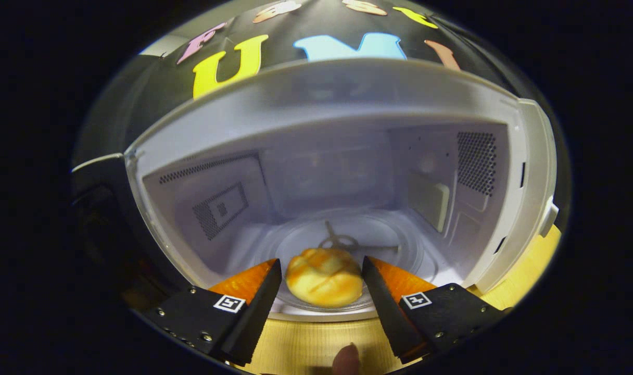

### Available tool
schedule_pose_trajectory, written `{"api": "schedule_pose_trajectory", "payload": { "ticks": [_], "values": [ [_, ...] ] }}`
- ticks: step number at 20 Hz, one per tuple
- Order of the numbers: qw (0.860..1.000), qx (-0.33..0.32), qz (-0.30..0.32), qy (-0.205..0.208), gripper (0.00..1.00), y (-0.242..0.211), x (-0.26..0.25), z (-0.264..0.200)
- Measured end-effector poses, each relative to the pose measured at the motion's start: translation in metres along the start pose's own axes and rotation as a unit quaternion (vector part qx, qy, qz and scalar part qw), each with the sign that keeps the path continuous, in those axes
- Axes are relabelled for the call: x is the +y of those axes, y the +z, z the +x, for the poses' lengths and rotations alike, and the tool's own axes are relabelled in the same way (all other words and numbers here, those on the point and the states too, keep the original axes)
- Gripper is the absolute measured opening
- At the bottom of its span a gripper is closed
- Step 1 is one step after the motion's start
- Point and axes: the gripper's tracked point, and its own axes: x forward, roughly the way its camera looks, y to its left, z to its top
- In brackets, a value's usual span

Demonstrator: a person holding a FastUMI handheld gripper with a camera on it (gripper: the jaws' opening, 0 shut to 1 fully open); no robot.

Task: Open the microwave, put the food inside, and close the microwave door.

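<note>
The white microwave (316, 104) stands open in front of me, its cavity lit. Its dark door (100, 219) is swung out to the left. A golden bread bun (324, 284) is at the front edge of the glass turntable (394, 245), just inside the opening. My gripper (321, 265) reaches into the opening, and its two fingers press against the bun's left and right sides. I cannot tell whether the bun rests on the glass or hangs just above it.
The microwave sits on a light wooden table (316, 338), which also shows to the right of the oven. A person's fingertip (346, 359) pokes in below the fingers. The cavity's side walls have vent grilles (475, 161).
</note>
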Motion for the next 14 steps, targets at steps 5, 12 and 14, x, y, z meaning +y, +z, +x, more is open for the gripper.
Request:
{"api": "schedule_pose_trajectory", "payload": {
  "ticks": [5,12,14],
  "values": [
    [0.999,-0.012,-0.003,0.045,0.94,0.016,0.009,-0.057],
    [0.982,-0.019,-0.009,0.187,0.94,0.027,0.05,-0.23],
    [0.968,-0.022,-0.005,0.25,0.94,0.027,0.072,-0.292]
  ]
}}
